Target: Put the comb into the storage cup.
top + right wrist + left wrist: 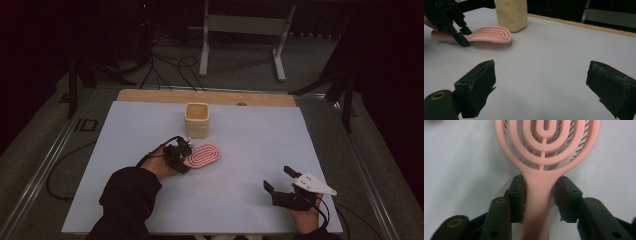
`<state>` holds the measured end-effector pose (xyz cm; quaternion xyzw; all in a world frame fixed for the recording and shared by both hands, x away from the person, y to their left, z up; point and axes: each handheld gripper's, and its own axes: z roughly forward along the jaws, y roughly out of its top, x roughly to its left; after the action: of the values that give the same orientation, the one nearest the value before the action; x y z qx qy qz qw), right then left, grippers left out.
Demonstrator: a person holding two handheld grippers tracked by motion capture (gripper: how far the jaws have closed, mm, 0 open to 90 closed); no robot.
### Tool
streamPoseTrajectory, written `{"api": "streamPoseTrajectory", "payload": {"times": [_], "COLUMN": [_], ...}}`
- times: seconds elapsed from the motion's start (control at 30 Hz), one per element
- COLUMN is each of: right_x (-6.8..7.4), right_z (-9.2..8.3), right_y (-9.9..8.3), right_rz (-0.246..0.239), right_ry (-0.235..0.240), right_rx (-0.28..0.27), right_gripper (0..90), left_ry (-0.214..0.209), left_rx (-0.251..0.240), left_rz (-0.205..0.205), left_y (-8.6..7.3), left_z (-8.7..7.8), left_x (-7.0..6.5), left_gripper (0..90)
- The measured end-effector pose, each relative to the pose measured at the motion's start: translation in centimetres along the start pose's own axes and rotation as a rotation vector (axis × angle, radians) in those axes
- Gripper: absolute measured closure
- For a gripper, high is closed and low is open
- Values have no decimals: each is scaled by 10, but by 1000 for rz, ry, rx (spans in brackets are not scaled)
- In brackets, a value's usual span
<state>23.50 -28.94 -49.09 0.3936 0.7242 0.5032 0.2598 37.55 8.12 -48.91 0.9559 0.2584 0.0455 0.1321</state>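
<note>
The right hand-held gripper (280, 181) rests nearest the person at the counter's front edge, its jaws standing wide apart with nothing between them, only bare counter (554, 65) ahead of its pads. It plays no part in the work for now.

Farther out and off to that gripper's left, the left hand-held gripper (540, 195) has its jaws clamped on the handle of a pink hairbrush (544, 150). In the left gripper view the two pads press the narrow handle from either side, just short of where it widens into the oval head. The brush lies flat on the counter, bristles down, its head pointing away from the left hand-held gripper.

Just beyond the brush head, close but apart from it as far as I can tell, stands a pale yellow holder (197, 119), upright and open at the top.

The step in hand reads as the grasp itself: the grip is made, the brush not yet lifted. Judging from the layout, the next move calls for raising the brush clear of the counter, tipping it toward upright and carrying it above the holder's rim. The grip sits low on a slim handle, so the head may swing or slip during the tilt.
</note>
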Motion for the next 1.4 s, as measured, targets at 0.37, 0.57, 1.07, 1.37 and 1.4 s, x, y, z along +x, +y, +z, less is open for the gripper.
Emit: {"api": "streamPoseTrajectory", "payload": {"times": [0.37, 0.57, 1.07, 1.37, 1.4], "right_x": [0, 0, -1, -1, -1], "right_z": [0, 0, 0, 0, 0], "right_y": [0, 0, 0, 0, 0], "right_rz": [0, 1, -1, -2, -2], "right_ry": [1, 1, 1, 2, 2], "right_rx": [-1, 0, 3, 3, 3], "right_gripper": [84, 84, 84, 84, 84], "left_ry": [-19, -4, 11, 33, 34], "left_rx": [28, 16, -22, -60, -64], "left_rz": [-8, -10, -24, -24, -26], "left_y": [3, 2, -4, -8, -8], "left_z": [0, 0, -9, -17, -19], "left_x": [2, 2, 1, 1, 1], "left_gripper": [673, 696, 697, 697, 697]}}
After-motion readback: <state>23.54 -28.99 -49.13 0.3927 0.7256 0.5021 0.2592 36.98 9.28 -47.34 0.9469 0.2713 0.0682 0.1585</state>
